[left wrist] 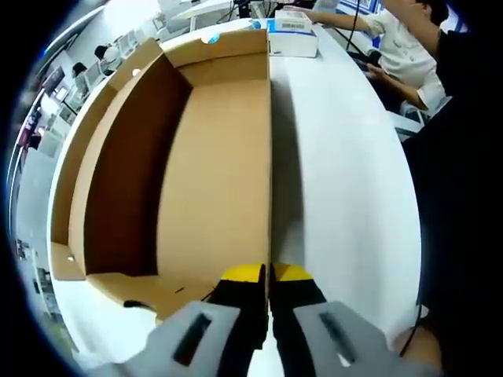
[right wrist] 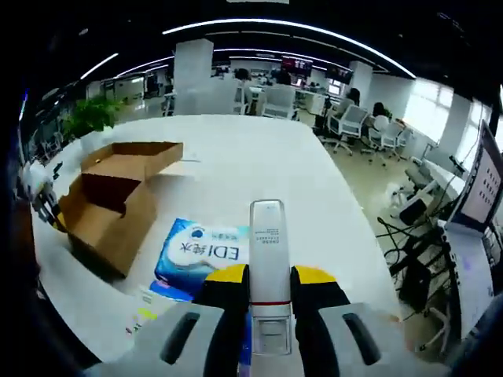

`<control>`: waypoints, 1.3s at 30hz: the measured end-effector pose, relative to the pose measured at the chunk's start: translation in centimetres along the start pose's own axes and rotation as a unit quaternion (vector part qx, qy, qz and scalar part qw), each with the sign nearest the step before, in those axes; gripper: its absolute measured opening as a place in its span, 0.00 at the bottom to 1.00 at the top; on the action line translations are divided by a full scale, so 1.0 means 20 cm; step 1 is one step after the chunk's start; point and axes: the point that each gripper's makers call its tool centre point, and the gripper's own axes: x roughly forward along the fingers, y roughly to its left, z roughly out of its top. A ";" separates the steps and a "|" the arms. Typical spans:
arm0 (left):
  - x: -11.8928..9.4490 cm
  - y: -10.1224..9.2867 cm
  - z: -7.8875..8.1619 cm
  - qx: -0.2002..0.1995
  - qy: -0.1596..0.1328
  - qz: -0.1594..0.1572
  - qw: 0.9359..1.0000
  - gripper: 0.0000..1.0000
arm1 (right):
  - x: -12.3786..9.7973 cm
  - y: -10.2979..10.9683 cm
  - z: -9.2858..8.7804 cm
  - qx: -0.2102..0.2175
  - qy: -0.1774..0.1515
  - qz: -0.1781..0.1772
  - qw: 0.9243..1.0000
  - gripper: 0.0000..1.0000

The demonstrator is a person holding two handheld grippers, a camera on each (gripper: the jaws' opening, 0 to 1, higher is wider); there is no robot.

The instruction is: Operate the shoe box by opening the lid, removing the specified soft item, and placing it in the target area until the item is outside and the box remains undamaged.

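Left gripper view: the left gripper [left wrist: 268, 275] rises from 6 o'clock with its yellow-tipped jaws drawn narrow on the thin edge of the shoe box [left wrist: 212, 181] wall, which runs as a straight line from between the tips toward 12 o'clock. The brown cardboard interior lies open from the centre toward 9 o'clock; its floor is bare, and the far corner sits in shadow. The near corner of the box is cut off behind the jaws. A white carton with a blue label [left wrist: 292, 35] stands on the white bench [left wrist: 346, 181] near 12 o'clock, just beyond the far end of the box. A seated person [left wrist: 401, 47] at 1 o'clock is partly cropped. A dark mass along 3 to 5 o'clock is too dim to make out.

Right gripper view: the right gripper [right wrist: 269, 275] rises from 6 o'clock, its jaws closed on a slim white upright object [right wrist: 268, 259] with a thin red band low down; its small lettering is unreadable, and what it is cannot be told. The soft pack [right wrist: 200, 251], blue and white with large print, lies flat on the bench just beside the jaws toward 8 o'clock, its near edge hidden by the gripper. The shoe box sits open at 9 o'clock, well apart from the gripper and near the pack. Small flat items at 7 o'clock are too blurred to tell. Office chairs [right wrist: 346, 122] stand beyond the bench toward 1 o'clock.
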 end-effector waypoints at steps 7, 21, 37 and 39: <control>0.00 0.01 0.00 0.000 0.002 0.000 1.000 0.02 | 0.16 -0.06 -0.16 0.020 0.024 0.002 0.999 0.20; 0.00 0.01 -0.01 -0.002 0.003 -0.001 1.000 0.02 | 0.30 -0.09 -0.30 0.021 0.057 0.012 0.998 0.20; 0.00 0.00 -0.01 -0.005 0.004 -0.001 1.000 0.02 | 0.33 -0.09 -0.33 -0.003 0.070 0.021 0.997 0.23; 0.00 -0.01 -0.01 -0.006 0.004 -0.001 1.000 0.02 | 0.33 -0.09 -0.33 -0.011 0.072 0.021 0.997 0.25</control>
